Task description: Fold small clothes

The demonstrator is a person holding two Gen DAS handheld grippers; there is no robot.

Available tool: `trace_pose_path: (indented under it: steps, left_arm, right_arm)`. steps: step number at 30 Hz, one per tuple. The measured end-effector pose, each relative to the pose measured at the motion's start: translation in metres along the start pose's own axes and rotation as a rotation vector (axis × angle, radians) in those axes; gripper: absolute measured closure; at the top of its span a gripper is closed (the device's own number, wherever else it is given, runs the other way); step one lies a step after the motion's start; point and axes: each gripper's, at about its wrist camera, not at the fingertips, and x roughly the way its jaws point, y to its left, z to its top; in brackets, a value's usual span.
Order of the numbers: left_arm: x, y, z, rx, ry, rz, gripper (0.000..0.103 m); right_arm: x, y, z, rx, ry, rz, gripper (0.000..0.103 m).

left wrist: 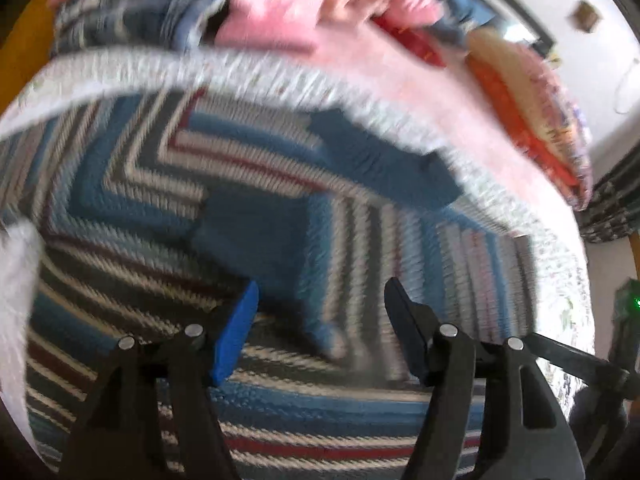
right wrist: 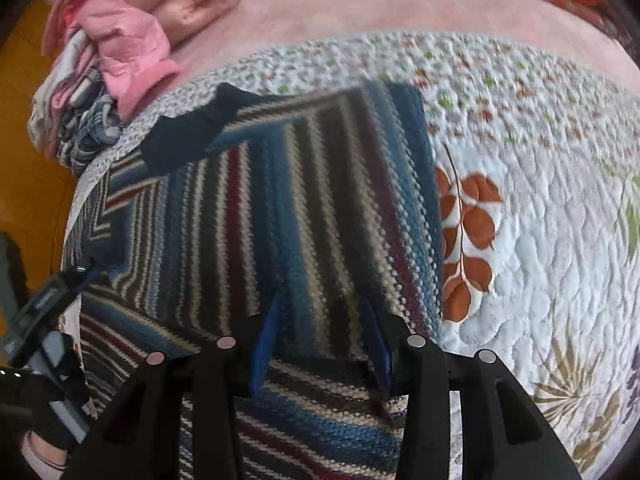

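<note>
Striped knit sweater [right wrist: 280, 208] lying flat on a floral quilt [right wrist: 540, 220] that covers the bed, with a heap of unfolded pink clothes [right wrist: 132, 36] near its far-left corner. Your right gripper [right wrist: 320, 344] hovers low over the sweater's near part, its jaws parted by a moderate gap and gripping nothing; whether the blue pads rest on the knit cannot be told. Your left gripper [left wrist: 320, 320] is likewise open and empty above the same sweater [left wrist: 160, 208], and its view is smeared with motion blur, so fine detail there is unreliable. A dark blue cuff or collar piece [right wrist: 188, 136] sits at the sweater's far-left corner. Judged from this layout, a fold is about to be started or continued. Risks: closing either pair of jaws too deep would pinch the quilt together with the knit and drag the bedding; grasping only the top layer would let the lower layer lag and skew the fold; uneven lift between your two hands would twist the stripes off line.
</note>
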Motion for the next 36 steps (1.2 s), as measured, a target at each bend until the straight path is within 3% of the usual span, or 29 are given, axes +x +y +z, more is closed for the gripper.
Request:
trace_pose_path:
  steps: [2, 7, 10, 13, 16, 22, 28, 32, 36]
  left_arm:
    - [0.015, 0.012, -0.001, -0.025, 0.039, 0.002, 0.039]
    - [0.012, 0.013, -0.003, 0.025, 0.022, -0.014, 0.039]
    - [-0.006, 0.021, 0.002, 0.016, 0.015, -0.036, 0.039]
    - [-0.036, 0.042, 0.01, 0.025, -0.024, -0.041, 0.038]
    - [-0.068, 0.077, 0.019, 0.038, -0.06, 0.02, 0.032]
    - [-0.115, 0.182, 0.043, -0.004, -0.057, 0.169, 0.023]
    - [-0.121, 0.295, 0.06, -0.268, -0.028, 0.165, 0.017]
    - [-0.098, 0.347, 0.059, -0.473, 0.01, 0.122, 0.018]
    - [-0.083, 0.376, 0.056, -0.564, 0.038, 0.122, 0.018]
  right_arm:
    - [0.002, -0.005, -0.001, 0.022, 0.004, 0.019, 0.061]
    - [0.002, -0.002, -0.002, 0.017, 0.003, 0.008, 0.057]
    - [0.0, 0.005, -0.001, -0.002, -0.009, -0.008, 0.057]
    - [-0.012, 0.009, 0.002, 0.002, -0.046, 0.037, 0.056]
    - [-0.019, 0.015, 0.004, 0.015, -0.069, 0.088, 0.056]
    - [-0.014, 0.036, -0.004, -0.014, -0.071, 0.074, 0.055]
    - [-0.007, 0.059, -0.016, -0.035, -0.065, 0.092, 0.052]
    - [-0.005, 0.071, -0.024, -0.051, -0.072, 0.084, 0.051]
    - [-0.004, 0.074, -0.026, -0.064, -0.087, 0.063, 0.051]
